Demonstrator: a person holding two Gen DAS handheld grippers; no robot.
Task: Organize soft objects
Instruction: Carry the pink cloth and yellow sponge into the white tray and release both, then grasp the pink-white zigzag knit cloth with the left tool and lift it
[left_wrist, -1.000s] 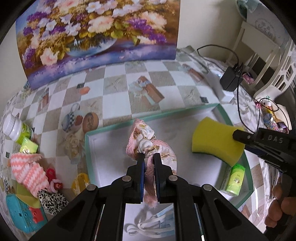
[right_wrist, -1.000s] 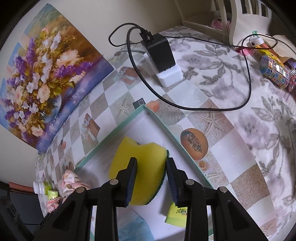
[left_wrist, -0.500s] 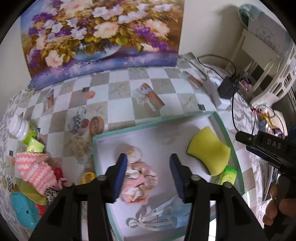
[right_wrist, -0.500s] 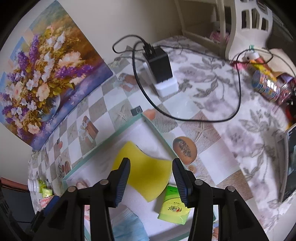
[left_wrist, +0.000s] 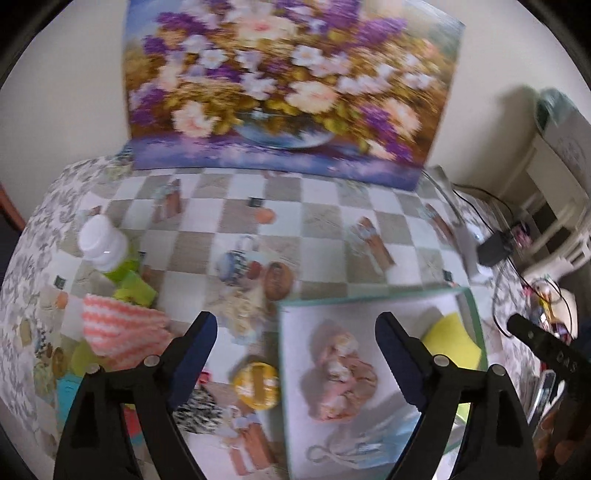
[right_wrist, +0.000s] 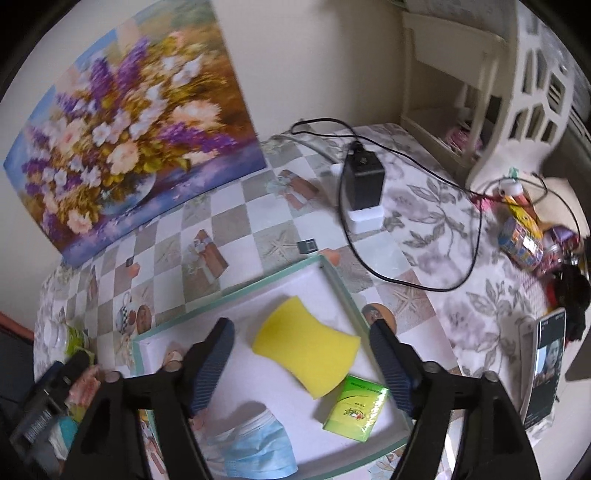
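Note:
A white tray with a teal rim (left_wrist: 282, 354) (right_wrist: 236, 290) holds a pink floral cloth bundle (left_wrist: 338, 371), a yellow sponge (right_wrist: 304, 341) (left_wrist: 452, 341), a blue face mask (right_wrist: 255, 446) (left_wrist: 373, 445) and a green tissue pack (right_wrist: 356, 408). My left gripper (left_wrist: 295, 347) is open and empty, above the tray's left edge. My right gripper (right_wrist: 301, 358) is open and empty, above the sponge. A pink-and-white knitted piece (left_wrist: 118, 326) and a black-and-white patterned cloth (left_wrist: 195, 406) lie left of the tray.
A flower painting (left_wrist: 280, 85) leans on the wall behind. A white-capped bottle (left_wrist: 105, 245), a yellow round tin (left_wrist: 256, 380) and a teal item (left_wrist: 68, 389) lie left of the tray. A black charger with cable (right_wrist: 362, 181), a phone (right_wrist: 543, 365) and clutter sit right.
Both grippers opened and let go: the pink bundle and the yellow sponge now lie in the tray. Both grippers lifted back, and the left one swung left.

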